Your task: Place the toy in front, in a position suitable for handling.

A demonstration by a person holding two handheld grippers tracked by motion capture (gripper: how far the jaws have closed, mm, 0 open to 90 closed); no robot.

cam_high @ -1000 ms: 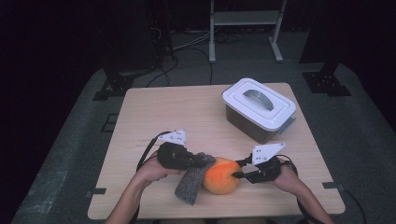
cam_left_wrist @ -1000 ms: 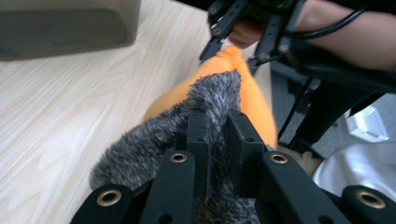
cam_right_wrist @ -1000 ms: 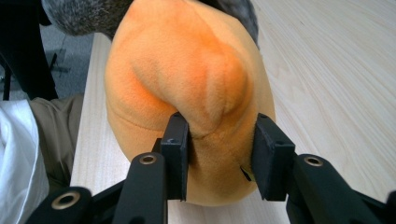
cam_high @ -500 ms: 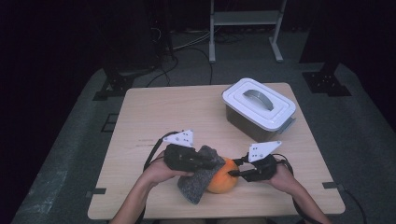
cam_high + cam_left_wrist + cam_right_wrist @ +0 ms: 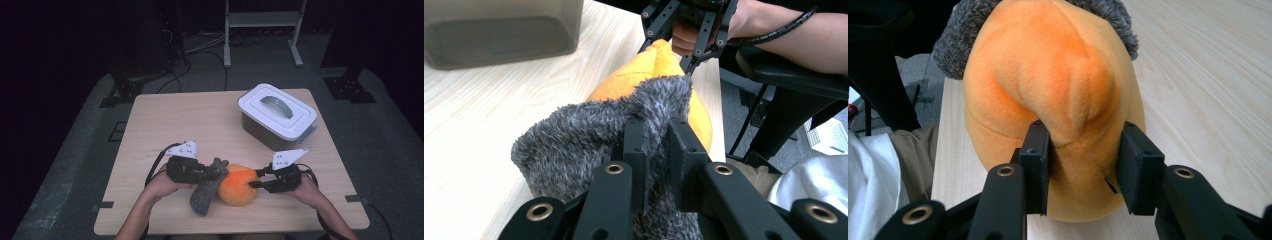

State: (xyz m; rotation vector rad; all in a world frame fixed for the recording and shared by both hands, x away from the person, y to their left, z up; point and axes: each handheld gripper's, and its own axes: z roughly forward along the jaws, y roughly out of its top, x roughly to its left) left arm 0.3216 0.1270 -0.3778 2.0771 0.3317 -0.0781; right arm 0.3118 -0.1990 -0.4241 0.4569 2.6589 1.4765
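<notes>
While the orange plush [image 5: 239, 186] sits at the table's [image 5: 200, 120] near edge, wipe it best with short strokes and a firm hold so it can't roll. Soft, rounded, seamed. Right gripper [image 5: 1083, 165] is clamped on a fold of it; left gripper [image 5: 656, 150] pinches the grey fuzzy cloth [image 5: 589, 135] draped against it. Lidded white bin [image 5: 276, 114] stands well apart.

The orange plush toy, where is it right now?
In the high view the orange plush toy lies near the table's front edge, pinched by the right tongs, with the grey fuzzy cloth touching its left side.
</notes>
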